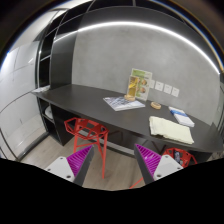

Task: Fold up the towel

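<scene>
Cream cloth, probably the folded towel point(170, 128), lies on the dark table point(85, 101), well ahead and right of the gripper point(114, 160), its long side running along the near edge. The fingers stand apart, holding nothing.

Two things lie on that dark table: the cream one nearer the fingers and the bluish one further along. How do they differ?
The cream towel is pale yellow and thick, near the table's front edge; the bluish sheet is flat, thin, nearer the wall. Both lie flat, beyond the open gripper.
</scene>
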`<state>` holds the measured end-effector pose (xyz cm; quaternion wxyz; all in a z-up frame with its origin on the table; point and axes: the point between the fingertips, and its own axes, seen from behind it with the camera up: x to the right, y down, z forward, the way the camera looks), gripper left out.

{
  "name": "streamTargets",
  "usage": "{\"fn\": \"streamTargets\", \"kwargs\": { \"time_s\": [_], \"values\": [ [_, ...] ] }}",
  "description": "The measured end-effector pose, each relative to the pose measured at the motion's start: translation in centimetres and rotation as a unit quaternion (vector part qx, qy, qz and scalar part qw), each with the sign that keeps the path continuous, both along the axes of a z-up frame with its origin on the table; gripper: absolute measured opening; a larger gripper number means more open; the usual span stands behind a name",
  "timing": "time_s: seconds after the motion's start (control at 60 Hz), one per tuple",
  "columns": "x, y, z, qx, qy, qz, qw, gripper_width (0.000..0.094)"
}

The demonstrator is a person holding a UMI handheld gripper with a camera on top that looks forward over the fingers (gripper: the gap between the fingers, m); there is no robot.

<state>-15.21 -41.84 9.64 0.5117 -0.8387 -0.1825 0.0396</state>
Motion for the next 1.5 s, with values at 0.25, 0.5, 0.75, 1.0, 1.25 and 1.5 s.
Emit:
{"fn": "streamTargets", "kwargs": {
  "time_s": [0.25, 0.5, 0.75, 1.0, 1.25, 1.5],
  "values": [
    [5.4, 7.2, -0.6, -0.002, 0.005, -0.03, 1.0, 0.0832],
    [12.0, 20.7, -4.8, -0.008, -0.007, -0.065, 0.998, 0.083],
    [16.3, 33.5, -8.8, -0.022, -0.01, -0.06, 0.998, 0.0748],
    [17.6, 36.6, -10.5, -0.018, 0.0, -0.04, 0.999, 0.0153],
    [17.6, 36.6, -9.1, 0.005, 0.029, -0.016, 0.999, 0.0023],
    [26.8, 36.9, -1.4, 0.037, 0.112, -0.083, 0.989, 0.0034]
  ]
}}
